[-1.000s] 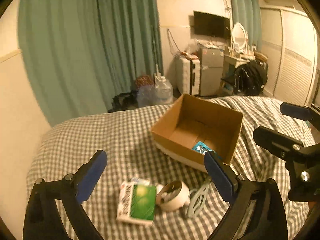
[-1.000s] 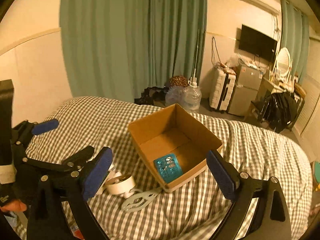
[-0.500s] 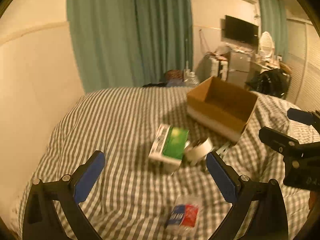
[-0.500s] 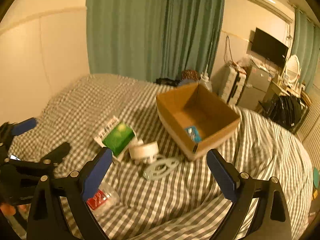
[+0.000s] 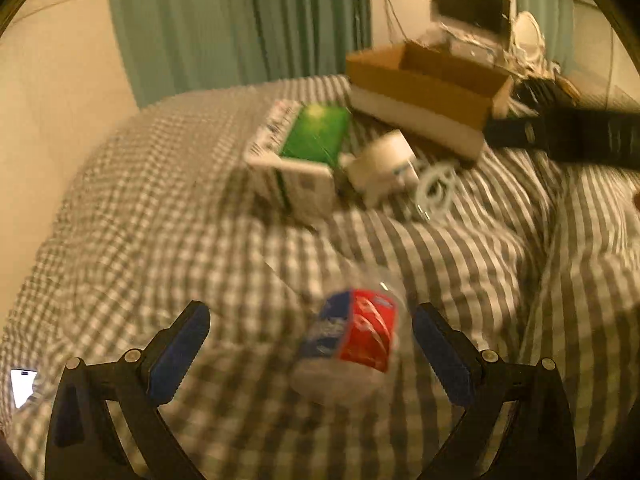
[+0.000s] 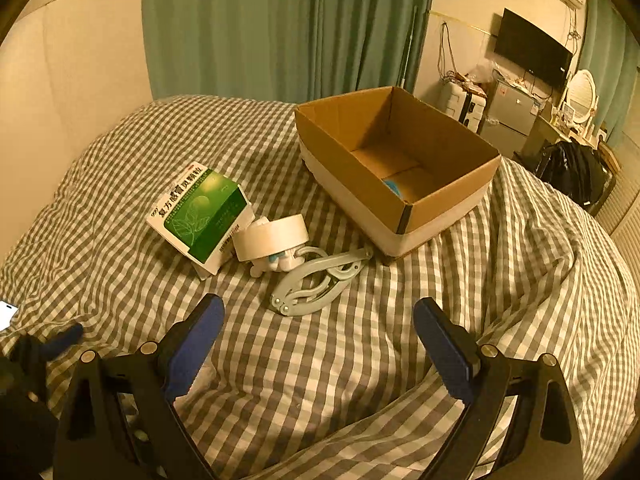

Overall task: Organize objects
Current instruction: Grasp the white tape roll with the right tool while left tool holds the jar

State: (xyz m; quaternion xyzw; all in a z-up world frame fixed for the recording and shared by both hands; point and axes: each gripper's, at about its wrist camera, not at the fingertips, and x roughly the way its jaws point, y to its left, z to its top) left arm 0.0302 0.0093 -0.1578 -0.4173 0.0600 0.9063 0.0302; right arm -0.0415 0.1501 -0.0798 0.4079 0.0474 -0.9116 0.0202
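Two views: only the left wrist shows a blurred red-blue bottle (image 5: 352,336) between the left gripper (image 5: 312,354) jaws, spread.
Right gripper (image 6: 318,344): jaws spread, empty.
Bed (image 6: 360,360): checked cover, cardboard box (image 6: 394,164).
Room: green curtain (image 6: 280,24).

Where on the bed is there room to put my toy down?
Bare checked cover lies in front of the right gripper. It is crowded between the green box, tape roll, hanger and cardboard box.

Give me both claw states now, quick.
Left claw: open, holding nothing, straddling the bottle.
Right claw: open, empty, above the bedspread.
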